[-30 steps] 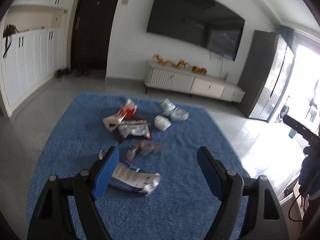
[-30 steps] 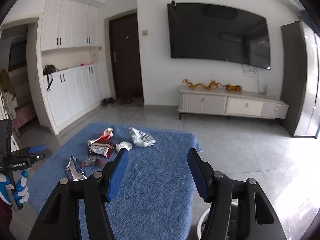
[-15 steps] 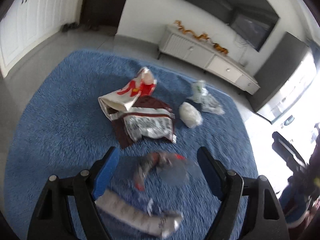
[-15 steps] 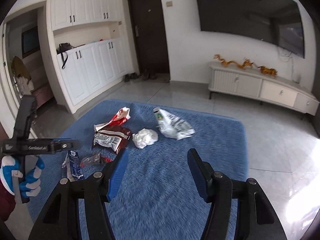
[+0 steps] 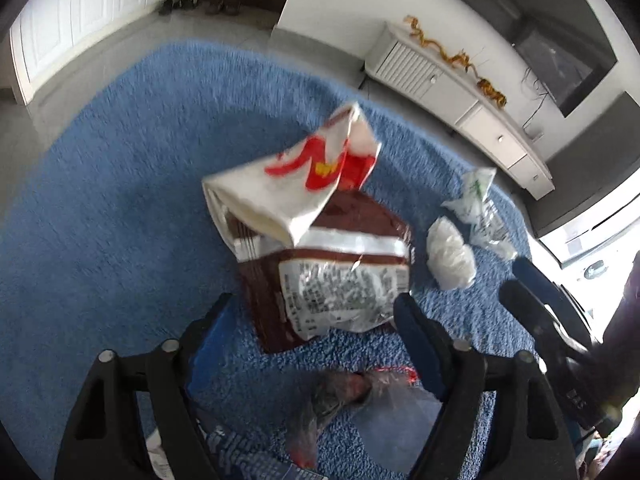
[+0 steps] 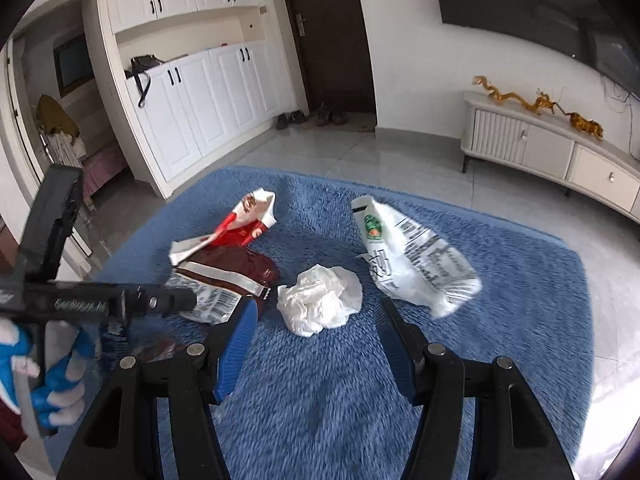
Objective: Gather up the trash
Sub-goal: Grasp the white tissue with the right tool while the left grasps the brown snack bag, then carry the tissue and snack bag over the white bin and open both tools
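Observation:
Litter lies on a blue rug (image 5: 120, 208). My left gripper (image 5: 312, 320) points steeply down, its jaws closing around the near edge of a brown snack wrapper (image 5: 328, 272) without pressing on it. A white-and-red paper bag (image 5: 296, 184) rests on that wrapper. A clear reddish wrapper (image 5: 348, 396) and a blue carton (image 5: 240, 452) lie under the gripper. My right gripper (image 6: 316, 332) is open just short of a crumpled white tissue (image 6: 320, 300). A printed plastic bag (image 6: 412, 260) lies to its right. The left gripper's black frame (image 6: 100, 304) shows in a gloved hand (image 6: 52, 380).
Grey tile floor (image 6: 360, 156) surrounds the rug. A low white TV cabinet (image 6: 540, 148) stands along the far wall, white cupboards (image 6: 192, 104) on the left, and shoes (image 6: 308, 118) by the dark door. The right gripper's fingers (image 5: 536, 300) appear at the right edge of the left wrist view.
Both grippers came down and forward toward the litter. The left one passed over the carton and clear wrapper to the brown wrapper, its jaws slightly narrower. The right one neared the tissue.

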Demonstrator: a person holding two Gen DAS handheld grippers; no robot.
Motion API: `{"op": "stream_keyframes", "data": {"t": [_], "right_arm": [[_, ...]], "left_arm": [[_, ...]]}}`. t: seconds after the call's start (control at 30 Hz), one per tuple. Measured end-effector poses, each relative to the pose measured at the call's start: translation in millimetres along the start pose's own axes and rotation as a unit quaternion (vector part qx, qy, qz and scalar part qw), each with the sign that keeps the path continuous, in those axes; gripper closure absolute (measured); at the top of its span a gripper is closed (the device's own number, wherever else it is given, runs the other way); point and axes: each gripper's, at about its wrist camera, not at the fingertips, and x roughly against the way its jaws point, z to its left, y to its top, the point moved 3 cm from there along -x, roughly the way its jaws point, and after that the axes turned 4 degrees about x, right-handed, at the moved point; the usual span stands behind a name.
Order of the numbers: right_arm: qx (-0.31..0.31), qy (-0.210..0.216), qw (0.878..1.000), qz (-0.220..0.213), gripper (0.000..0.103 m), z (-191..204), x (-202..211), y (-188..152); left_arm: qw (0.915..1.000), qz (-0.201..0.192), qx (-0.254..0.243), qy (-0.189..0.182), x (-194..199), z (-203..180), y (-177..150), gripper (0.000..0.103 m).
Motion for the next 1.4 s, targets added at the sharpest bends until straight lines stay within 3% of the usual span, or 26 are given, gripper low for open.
{"op": "stream_keyframes", "data": {"t": [0.27,0.47,0.53,0.6,0.97,1.4], "right_arm": [[-0.003,0.007,1.000,0.026,0.045,-11,-39,-2],[-0.026,0.041,0.998,0.032,0.076,-16,-51,-8],[-0.023,0.047,0.998,0.028,0.086,-16,-46,-9],[-0.019,0.048,0.998,0.025,0.087,-15,-42,-11],[-0.036,0.037,0.999,-0.002,0.090,-12,24,-32],[-0.051,-0.002,0.996,-0.072,0.090,-12,154,-62]], "left_arm": [[0.9989,-0.029,-0.010,0.035,3,4,0,0.062],[0.9992,-0.034,-0.004,0.021,6,10,2,0.082],[0.9995,-0.033,0.003,0.003,10,13,0,0.084],[0.9993,-0.031,0.011,-0.014,15,16,-3,0.086],[0.9953,-0.037,0.025,-0.086,66,6,-21,0.088],[0.9906,-0.095,-0.019,-0.096,163,-27,-51,0.088]]}}
